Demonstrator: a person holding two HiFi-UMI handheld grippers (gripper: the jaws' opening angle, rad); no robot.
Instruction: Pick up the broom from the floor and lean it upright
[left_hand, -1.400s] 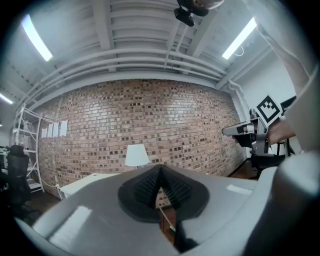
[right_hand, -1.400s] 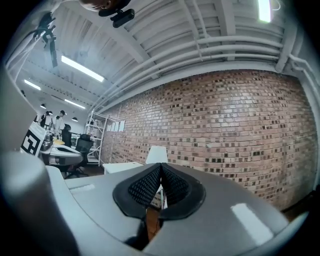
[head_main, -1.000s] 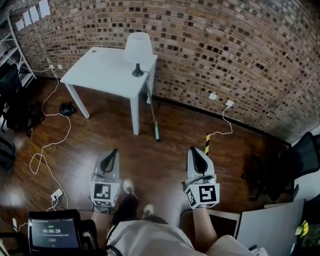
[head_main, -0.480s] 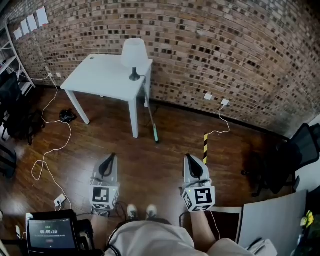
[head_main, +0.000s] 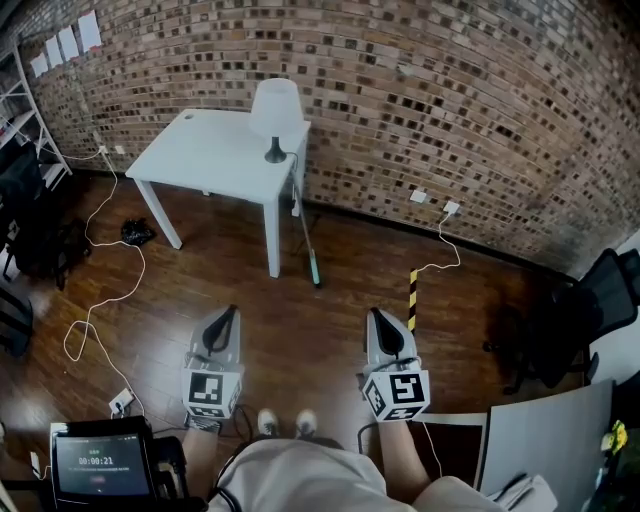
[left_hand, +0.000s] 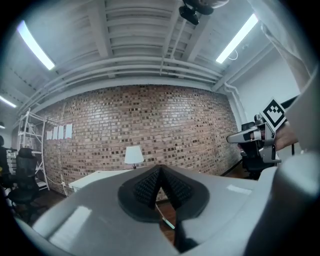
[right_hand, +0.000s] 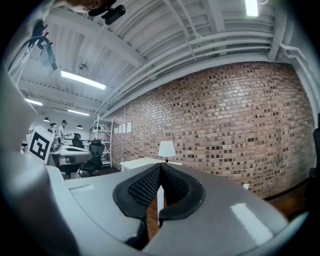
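The broom (head_main: 305, 235) has a thin pale handle and a green head on the wooden floor. It stands tilted against the corner of the white table (head_main: 215, 150), near the brick wall. Both grippers are held level above the floor, well short of the broom, and point toward it. My left gripper (head_main: 228, 312) is shut, its black pads touching with nothing between them (left_hand: 160, 170). My right gripper (head_main: 378, 315) is likewise shut and empty (right_hand: 161, 167). Below the left jaws, the broom's green end (left_hand: 168, 223) shows in the left gripper view.
A white lamp (head_main: 275, 110) stands on the table. White cables (head_main: 100, 300) trail over the floor at left. A yellow-black strip (head_main: 412, 290) lies ahead of the right gripper. A black office chair (head_main: 600, 310) is at right, a tablet (head_main: 95, 465) at bottom left.
The person's feet have come together under the body. Both grippers have shifted slightly in the view, the right one a little left and lower. The broom has not moved.
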